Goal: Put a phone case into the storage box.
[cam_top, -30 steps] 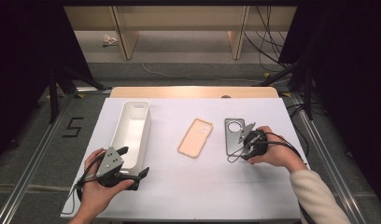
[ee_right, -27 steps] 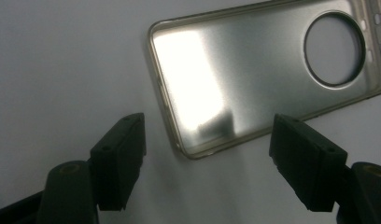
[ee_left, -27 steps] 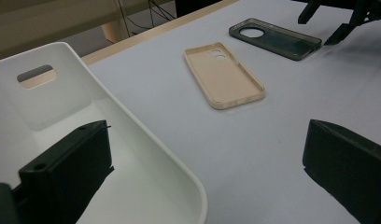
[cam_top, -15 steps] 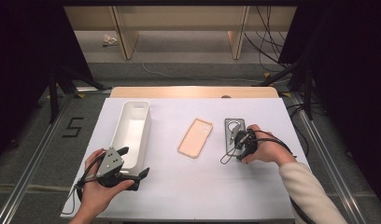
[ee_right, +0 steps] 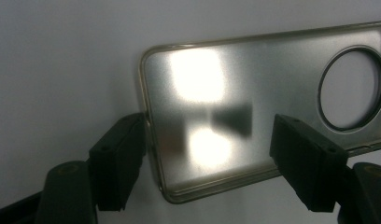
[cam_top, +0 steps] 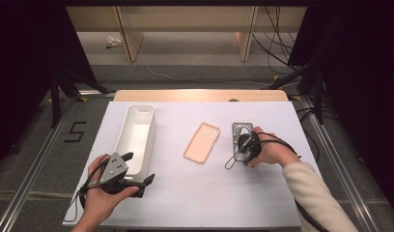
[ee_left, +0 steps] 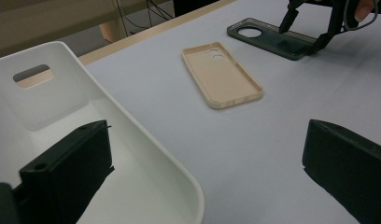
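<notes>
A dark see-through phone case with a round camera hole lies at the right of the white table. My right gripper hovers low over its near end, open. In the right gripper view one jaw stands beside the case's short end and the other over its inner face; neither pad presses on it. A beige phone case lies face up mid-table. My left gripper rests open at the front left, straddling the near wall of a white bin.
The empty white bin has a handle slot in its far wall. The right gripper's cable loops onto the table beside the dark case. Bare white table top lies in front of both cases. Wooden shelf legs stand beyond the far edge.
My right gripper has moved left and slightly down, from beside the dark case to over its near end. The left gripper has stayed put.
</notes>
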A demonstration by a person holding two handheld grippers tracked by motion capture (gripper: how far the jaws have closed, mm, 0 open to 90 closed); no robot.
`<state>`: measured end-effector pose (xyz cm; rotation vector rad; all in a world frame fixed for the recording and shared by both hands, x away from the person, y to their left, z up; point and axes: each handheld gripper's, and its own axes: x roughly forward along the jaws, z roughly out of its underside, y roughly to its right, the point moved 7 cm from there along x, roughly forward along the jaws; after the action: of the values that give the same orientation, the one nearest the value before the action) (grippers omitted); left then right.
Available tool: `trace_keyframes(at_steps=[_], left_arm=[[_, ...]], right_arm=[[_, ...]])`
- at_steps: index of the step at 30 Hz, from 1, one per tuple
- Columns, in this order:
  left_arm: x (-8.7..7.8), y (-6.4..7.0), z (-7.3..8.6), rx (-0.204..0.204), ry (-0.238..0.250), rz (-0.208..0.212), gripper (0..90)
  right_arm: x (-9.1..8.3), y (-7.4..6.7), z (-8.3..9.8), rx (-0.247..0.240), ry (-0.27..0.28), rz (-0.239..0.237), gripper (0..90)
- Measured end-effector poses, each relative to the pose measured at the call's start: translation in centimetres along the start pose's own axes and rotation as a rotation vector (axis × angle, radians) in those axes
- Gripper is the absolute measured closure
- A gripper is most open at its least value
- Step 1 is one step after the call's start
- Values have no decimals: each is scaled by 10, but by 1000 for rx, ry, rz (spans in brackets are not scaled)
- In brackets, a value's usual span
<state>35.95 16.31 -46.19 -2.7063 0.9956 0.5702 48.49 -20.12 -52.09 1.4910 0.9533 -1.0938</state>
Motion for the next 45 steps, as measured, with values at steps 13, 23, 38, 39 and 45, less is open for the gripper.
trace_keyframes(at_steps=[13, 23, 38, 39, 45], left_arm=[[0, 1, 0, 3, -4, 3, 9], [0, 1, 0, 6, -2, 4, 10], [0, 2, 0, 7, -1, 5, 11], [0, 2, 0, 8, -1, 5, 12], [0, 2, 0, 8, -1, 5, 12]], right_arm=[[-1, -5, -5, -76, -27, -79, 507], [-2, -10, -6, -95, -53, -94, 609], [-3, -17, -6, -72, -74, -109, 781], [-4, -18, -6, -63, -82, -105, 787], [-4, -19, -7, -77, -91, -99, 833]])
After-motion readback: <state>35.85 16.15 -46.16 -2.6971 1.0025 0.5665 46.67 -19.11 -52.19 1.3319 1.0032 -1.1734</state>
